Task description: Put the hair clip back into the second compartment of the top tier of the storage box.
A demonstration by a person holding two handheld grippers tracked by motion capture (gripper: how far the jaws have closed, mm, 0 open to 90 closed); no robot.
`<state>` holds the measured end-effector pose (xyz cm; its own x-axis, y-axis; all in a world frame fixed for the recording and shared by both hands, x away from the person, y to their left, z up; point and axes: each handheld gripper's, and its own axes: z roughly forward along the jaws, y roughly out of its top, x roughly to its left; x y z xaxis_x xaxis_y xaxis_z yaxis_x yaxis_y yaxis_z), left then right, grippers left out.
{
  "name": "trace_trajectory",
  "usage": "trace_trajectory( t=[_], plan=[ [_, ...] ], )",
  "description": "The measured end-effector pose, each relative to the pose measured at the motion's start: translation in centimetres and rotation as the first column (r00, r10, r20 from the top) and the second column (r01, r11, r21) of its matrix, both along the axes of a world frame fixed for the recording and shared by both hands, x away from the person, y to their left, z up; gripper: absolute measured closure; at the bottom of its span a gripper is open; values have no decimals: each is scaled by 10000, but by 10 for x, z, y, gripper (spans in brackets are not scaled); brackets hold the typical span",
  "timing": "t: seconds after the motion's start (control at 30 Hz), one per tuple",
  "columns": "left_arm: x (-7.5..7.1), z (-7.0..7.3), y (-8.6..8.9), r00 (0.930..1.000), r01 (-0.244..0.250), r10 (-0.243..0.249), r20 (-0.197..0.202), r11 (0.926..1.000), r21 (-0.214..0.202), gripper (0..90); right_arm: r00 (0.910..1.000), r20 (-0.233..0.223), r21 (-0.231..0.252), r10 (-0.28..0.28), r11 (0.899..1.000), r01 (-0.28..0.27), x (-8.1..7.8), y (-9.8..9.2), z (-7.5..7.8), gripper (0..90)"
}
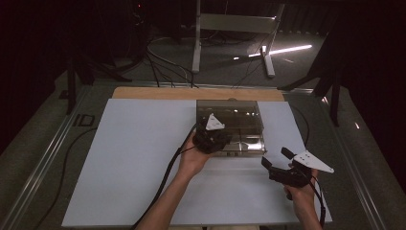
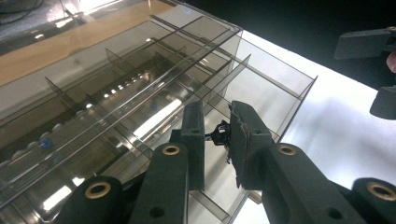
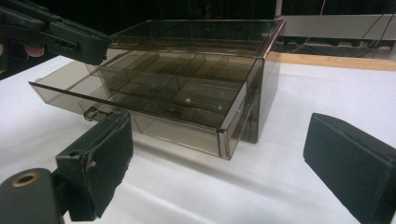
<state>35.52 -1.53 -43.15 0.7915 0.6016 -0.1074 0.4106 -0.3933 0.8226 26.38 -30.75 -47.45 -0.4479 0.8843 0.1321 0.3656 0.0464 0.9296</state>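
Here, a smoked, see-through plastic organiser box with flat square-edged walls stands near the far edge of the desk, a little right of its middle, on the matte white sheet that covers the wooden top. Its shallow drawer is pulled out toward the person and is cut into small rectangular compartments by thin clear partitions; the glossy plastic throws back streaks of light.

The left hand-held gripper, of dull black plastic with brass-ringed pivot holes, is poised over the open drawer with its jaws pointing down into it. They are nearly together and pinch a tiny black, spiky-looking object between the pads; what it is cannot be made out. In the high view the left hand reaches forward from the near edge, wrist straight, with the grey three-cornered plate on top and a black cable trailing back along the forearm.

The right hand-held gripper rests low over the desk near the right edge, to the right of the box and nearer the person, well apart from it. Its thick black foam-faced jaws stand wide apart with nothing between them, aimed across at the drawer front. The right hand holds it from below.

No writing is legible on the box or tools.
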Motion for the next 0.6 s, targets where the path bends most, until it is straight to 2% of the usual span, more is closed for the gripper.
trace_trajectory(
  t=[0.6],
  plan=[
    [-2,-6,-10,9998,187,-186,-123,9998,108,776,10000,-17,-14,20,10000,-20,0,0,0,86]
  ],
)
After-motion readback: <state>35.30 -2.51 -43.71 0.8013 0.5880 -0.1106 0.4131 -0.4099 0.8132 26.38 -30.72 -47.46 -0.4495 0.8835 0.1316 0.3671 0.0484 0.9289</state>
